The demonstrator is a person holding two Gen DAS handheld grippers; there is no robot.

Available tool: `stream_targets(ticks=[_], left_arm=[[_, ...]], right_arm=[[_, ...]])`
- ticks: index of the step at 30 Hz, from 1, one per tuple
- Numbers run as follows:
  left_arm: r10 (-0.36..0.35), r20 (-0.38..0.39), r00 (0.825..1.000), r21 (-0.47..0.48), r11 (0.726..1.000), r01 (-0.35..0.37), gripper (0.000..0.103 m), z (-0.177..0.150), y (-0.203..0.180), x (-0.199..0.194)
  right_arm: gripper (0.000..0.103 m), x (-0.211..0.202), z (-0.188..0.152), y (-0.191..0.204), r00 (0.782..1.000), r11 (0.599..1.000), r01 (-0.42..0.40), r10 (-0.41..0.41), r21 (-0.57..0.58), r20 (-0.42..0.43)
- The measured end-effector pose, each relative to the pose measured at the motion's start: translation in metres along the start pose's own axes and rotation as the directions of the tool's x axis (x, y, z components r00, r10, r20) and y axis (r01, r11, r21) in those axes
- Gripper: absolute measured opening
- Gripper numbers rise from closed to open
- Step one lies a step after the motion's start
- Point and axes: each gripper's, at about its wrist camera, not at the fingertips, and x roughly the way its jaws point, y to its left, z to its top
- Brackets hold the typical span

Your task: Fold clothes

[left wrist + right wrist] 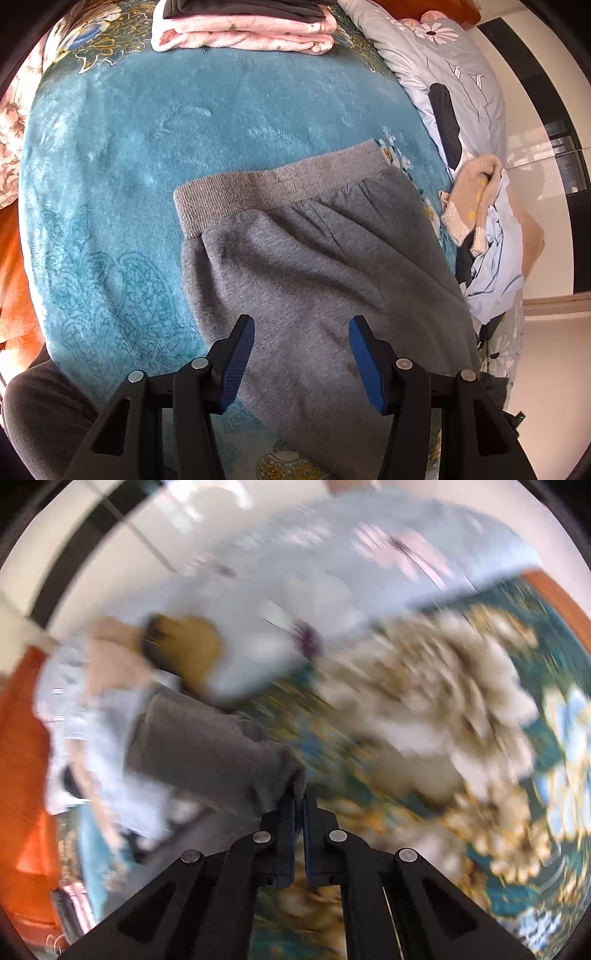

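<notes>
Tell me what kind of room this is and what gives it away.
Most likely a bedroom. The grey sweatpants lie on a bed covered by a teal plush blanket, a floral duvet is bunched along its far side, and a stack of folded clothes sits at its far end.

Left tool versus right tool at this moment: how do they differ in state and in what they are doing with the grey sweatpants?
The left tool is open, its blue pads spread above the grey sweatpants and gripping nothing; the right tool is shut, pinching a grey fabric edge. The left wrist view is sharp, the right wrist view blurred. Both have black arms with blue pads.
</notes>
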Motion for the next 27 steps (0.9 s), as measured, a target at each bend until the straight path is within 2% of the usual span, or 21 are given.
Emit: stream_targets(ticks=[2,4,8,11,13,15,19,27], left_arm=[[0.001,0.007,1.0,-0.001,1.0,-0.001,0.057,0.0,0.001,-0.004],[-0.003,0.018,1.0,-0.011,1.0,0.003,0.057,0.001,0.002,-0.007],[-0.008,0.033,0.999,-0.019,1.0,0.009,0.057,0.002,0.002,-0.012],[-0.007,0.03,1.0,-0.009,1.0,0.007,0.057,0.0,-0.001,-0.01],[-0.002,0.023,1.0,-0.003,1.0,0.002,0.057,-0.002,-0.004,-0.008],[0.003,0.016,1.0,0.004,1.0,-0.003,0.057,-0.004,-0.007,-0.005],[0.006,0.008,1.0,0.007,1.0,-0.006,0.057,-0.006,-0.012,-0.003],[0.004,0.029,1.0,-0.005,1.0,-0.004,0.057,-0.005,-0.009,-0.009]], right_arm=[[0.003,0.021,-0.017,-0.04,0.999,0.992,0.015,-0.009,0.128,-0.047],[0.003,0.027,-0.03,-0.06,0.999,0.979,-0.011,0.021,0.205,-0.044],[0.004,0.022,-0.028,-0.072,0.998,0.959,-0.051,0.062,0.277,-0.029],[0.006,0.015,-0.024,-0.073,1.0,0.971,-0.018,0.022,0.24,-0.015],[0.016,0.009,-0.022,-0.073,1.0,0.979,0.002,-0.001,0.203,-0.002],[0.045,0.01,-0.017,-0.084,1.0,0.979,-0.016,0.013,0.205,0.016],[0.051,0.024,-0.008,-0.096,0.998,0.97,-0.056,0.048,0.238,0.038],[0.052,0.034,0.0,-0.109,1.0,0.943,-0.011,0.007,0.333,0.012]])
